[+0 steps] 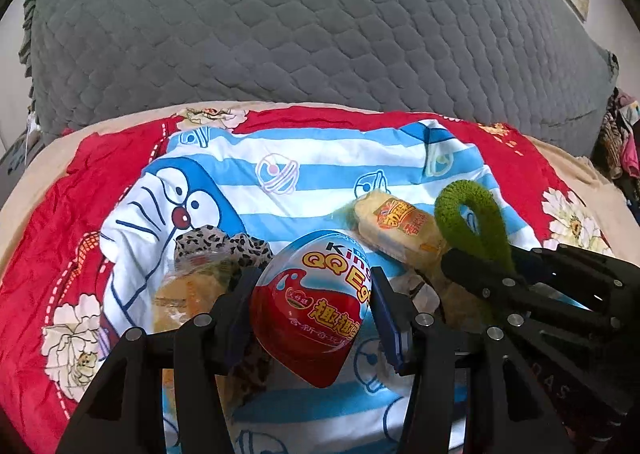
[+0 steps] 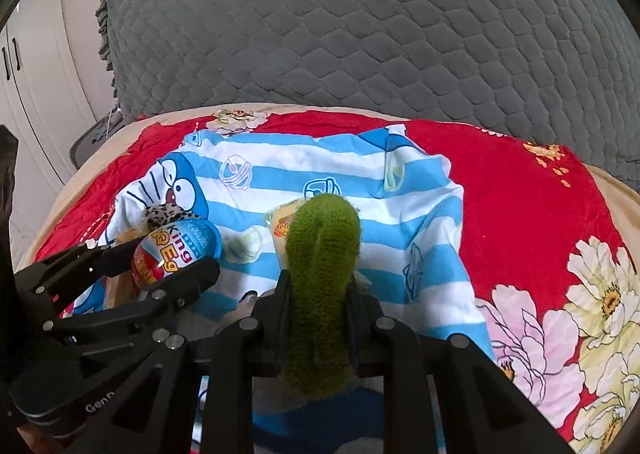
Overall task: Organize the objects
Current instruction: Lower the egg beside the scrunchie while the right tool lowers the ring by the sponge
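**Egg in my left, green loop in my right**

My left gripper clamps the toy egg between half-spread jaws. My right gripper, nearly closed, pinches the green knitted loop. Both hang above the striped cartoon cloth, near its front edge, beside a yellow snack pack.

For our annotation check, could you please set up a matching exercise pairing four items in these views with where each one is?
Items:
1. toy egg
2. green knitted loop
3. yellow snack pack
4. leopard-print fabric

Places:
A. lying loose on the striped cloth
B. in the right hand-held gripper
C. just behind the egg
D. in the left hand-held gripper

Pairs: 1-D, 2-B, 3-A, 4-C
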Motion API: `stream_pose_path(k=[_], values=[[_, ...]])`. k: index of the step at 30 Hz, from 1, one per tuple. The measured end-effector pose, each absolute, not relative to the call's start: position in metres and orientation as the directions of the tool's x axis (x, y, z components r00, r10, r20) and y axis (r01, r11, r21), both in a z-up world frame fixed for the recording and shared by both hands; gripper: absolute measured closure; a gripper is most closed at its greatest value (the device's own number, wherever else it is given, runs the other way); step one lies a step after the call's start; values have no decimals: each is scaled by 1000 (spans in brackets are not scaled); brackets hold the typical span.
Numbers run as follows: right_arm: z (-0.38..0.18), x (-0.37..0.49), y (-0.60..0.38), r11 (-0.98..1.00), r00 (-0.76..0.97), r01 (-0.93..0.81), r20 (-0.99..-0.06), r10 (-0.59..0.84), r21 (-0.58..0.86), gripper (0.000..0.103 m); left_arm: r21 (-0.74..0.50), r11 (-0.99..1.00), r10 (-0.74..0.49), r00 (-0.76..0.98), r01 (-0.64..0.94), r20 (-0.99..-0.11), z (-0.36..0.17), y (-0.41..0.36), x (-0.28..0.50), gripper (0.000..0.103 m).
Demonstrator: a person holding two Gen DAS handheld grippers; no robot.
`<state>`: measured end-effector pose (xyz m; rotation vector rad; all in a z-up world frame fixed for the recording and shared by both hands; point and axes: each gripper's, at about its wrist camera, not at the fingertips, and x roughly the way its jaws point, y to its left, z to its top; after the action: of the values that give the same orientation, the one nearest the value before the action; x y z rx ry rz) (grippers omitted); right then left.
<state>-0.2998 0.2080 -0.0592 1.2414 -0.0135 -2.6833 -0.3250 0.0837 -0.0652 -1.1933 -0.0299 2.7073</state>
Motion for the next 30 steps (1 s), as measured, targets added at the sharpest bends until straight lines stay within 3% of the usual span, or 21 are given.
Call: stream_pose_path(k=[30], values=[[-79, -307, 212, -984, -603, 158, -781, -163, 83, 74, -39, -987, 131, -645, -156, -753, -90, 86, -333, 45]])
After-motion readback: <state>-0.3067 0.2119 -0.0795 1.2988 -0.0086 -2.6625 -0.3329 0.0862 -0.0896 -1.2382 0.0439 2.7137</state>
